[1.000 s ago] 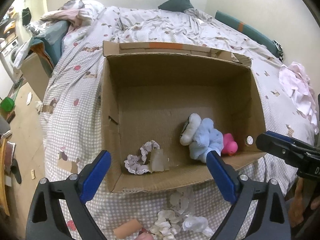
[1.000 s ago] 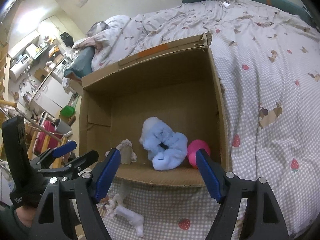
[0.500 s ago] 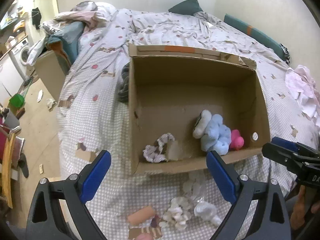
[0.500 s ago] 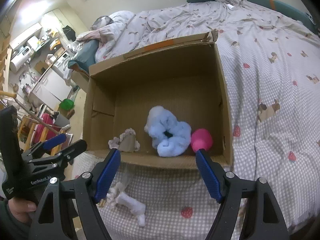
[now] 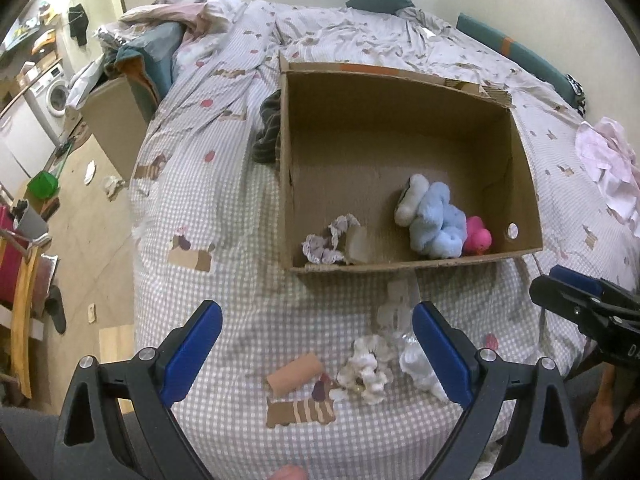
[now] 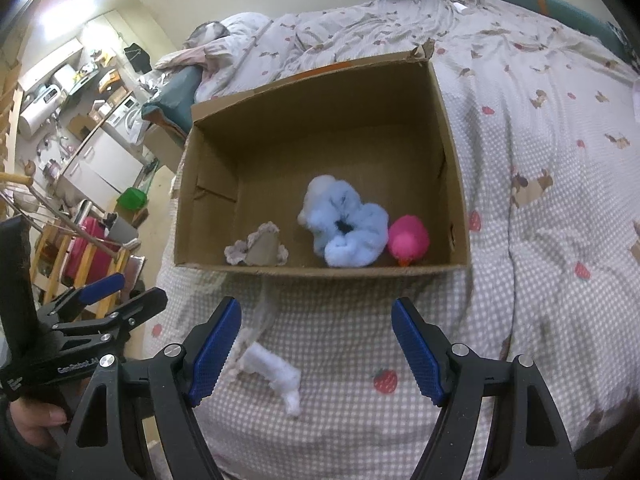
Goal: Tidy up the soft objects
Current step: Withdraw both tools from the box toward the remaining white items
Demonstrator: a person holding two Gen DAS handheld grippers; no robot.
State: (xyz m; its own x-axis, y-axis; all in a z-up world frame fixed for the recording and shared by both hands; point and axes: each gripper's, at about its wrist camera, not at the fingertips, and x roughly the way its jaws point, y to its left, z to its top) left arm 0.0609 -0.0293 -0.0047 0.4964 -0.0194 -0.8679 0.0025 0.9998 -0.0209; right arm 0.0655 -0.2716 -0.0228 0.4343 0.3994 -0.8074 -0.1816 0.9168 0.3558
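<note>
Soft objects: blue scrunchie (image 6: 346, 232), pink duck (image 6: 409, 239), lace piece (image 6: 256, 250) along cardboard box (image 6: 448, 128) near wall; white fluffy pieces (image 5: 366, 368), peach roll (image 5: 295, 374) on bed (image 5: 224, 288) near edge; left gripper (image 5: 316, 354), right gripper (image 6: 316, 348) both spread wide, empty.

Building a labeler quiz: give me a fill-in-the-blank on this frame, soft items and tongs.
1. The pink toy lies inside the cardboard ____.
2. Next to the pink toy, the fluffy scrunchie is light ____.
3. The peach roll lies on the ____, outside the cardboard container.
4. The right tongs and the left tongs are both ____, with nothing gripped.

Missing words: box; blue; bed; open
</note>
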